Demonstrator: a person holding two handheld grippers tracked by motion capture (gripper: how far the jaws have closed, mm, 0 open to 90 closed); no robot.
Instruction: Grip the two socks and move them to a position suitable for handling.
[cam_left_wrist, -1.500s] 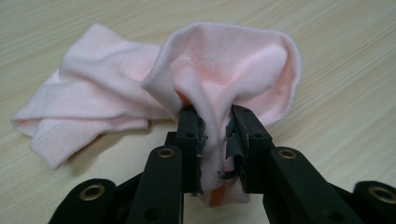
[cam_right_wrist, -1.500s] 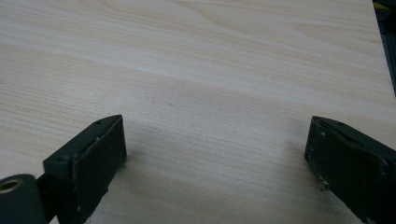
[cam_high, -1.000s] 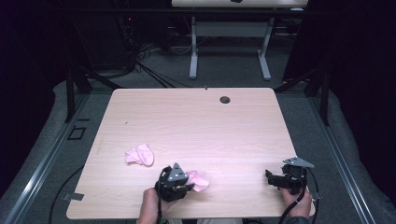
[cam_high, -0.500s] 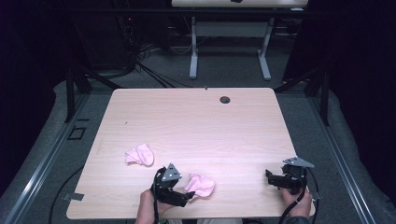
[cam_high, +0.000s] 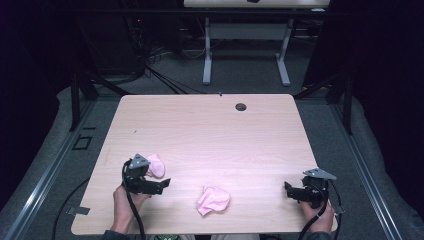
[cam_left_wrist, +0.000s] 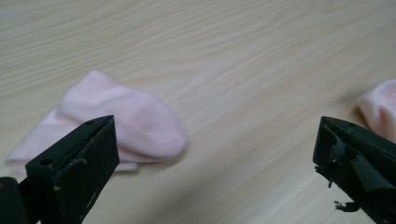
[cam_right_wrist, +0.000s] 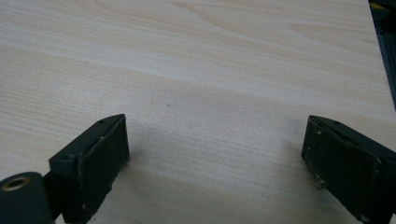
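Where the high view takes in the whole wooden table (cam_high: 210, 130), the left gripper (cam_high: 159, 185) sits in the lower left of the frame, held in a hand (cam_high: 125, 200) that comes up from the bottom edge. Its jaws have just been opening and now stand apart with nothing between them. Just behind it, touching its upper edge in this picture, lies one pink sock (cam_high: 155, 166). A second pink sock (cam_high: 213, 200) lies crumpled on the bare wood at lower centre, apart from both grippers. The right gripper (cam_high: 291, 190) rests in the lower right, near the table's front edge, in the person's other hand (cam_high: 317, 216). A small dark grommet (cam_high: 241, 107) sits near the far edge, in the upper middle.

In the left gripper view, the two black jaws rise wide apart from the bottom corners, released, with bare wood between them. The first sock (cam_left_wrist: 116, 123) lies at left centre, beyond the left jaw, and a corner of the other sock (cam_left_wrist: 380, 109) shows at the right edge.

In the right gripper view, the jaws are likewise spread wide and grasp nothing; the table (cam_right_wrist: 210, 84) runs plain between them.
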